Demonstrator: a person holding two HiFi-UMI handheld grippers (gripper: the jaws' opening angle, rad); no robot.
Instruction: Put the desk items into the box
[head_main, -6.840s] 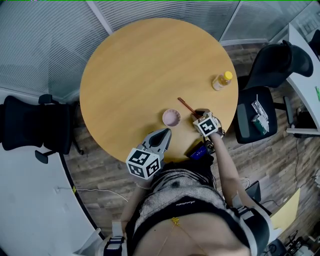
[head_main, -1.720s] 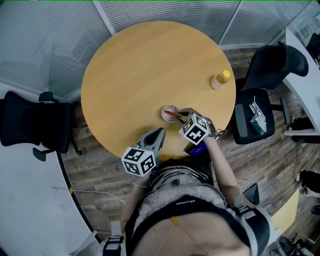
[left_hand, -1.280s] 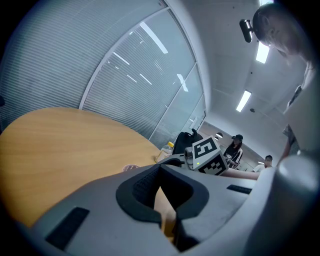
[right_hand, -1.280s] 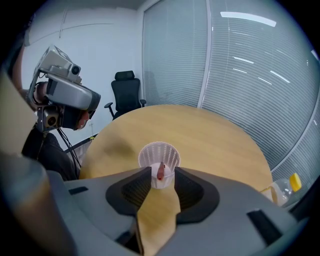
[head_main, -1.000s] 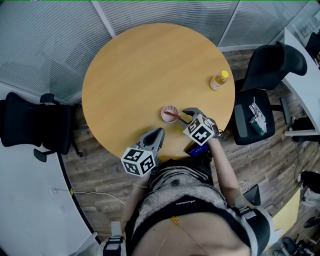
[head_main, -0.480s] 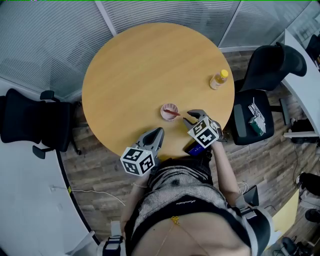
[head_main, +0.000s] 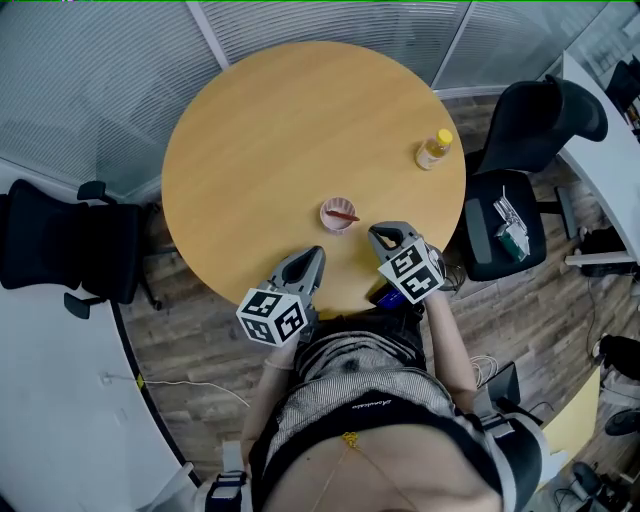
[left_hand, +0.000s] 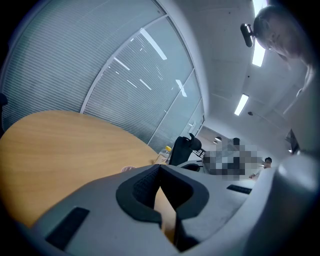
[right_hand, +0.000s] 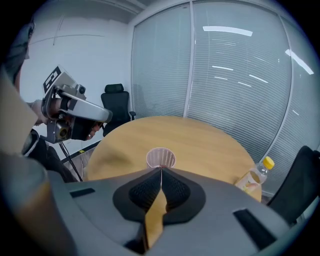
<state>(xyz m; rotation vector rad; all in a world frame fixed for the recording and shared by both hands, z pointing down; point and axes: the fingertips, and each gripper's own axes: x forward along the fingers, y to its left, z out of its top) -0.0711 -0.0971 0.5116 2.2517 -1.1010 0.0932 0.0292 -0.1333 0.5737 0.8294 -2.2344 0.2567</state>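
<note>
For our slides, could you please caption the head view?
Pink cup with a red stick and a bottle on a round table; left tongs shut, right tongs just closed on nothing.

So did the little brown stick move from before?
Yes. The stick lay on the table right of the pink cup; now it sits in that cup.

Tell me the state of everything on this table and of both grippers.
Pink mesh cup: upright, open top.
Red pen: tilted inside that cup.
Clear yellow-capped bottle: standing, cap on.
Left gripper: jaws together, empty.
Right gripper: jaws just closed, nothing between them.
</note>
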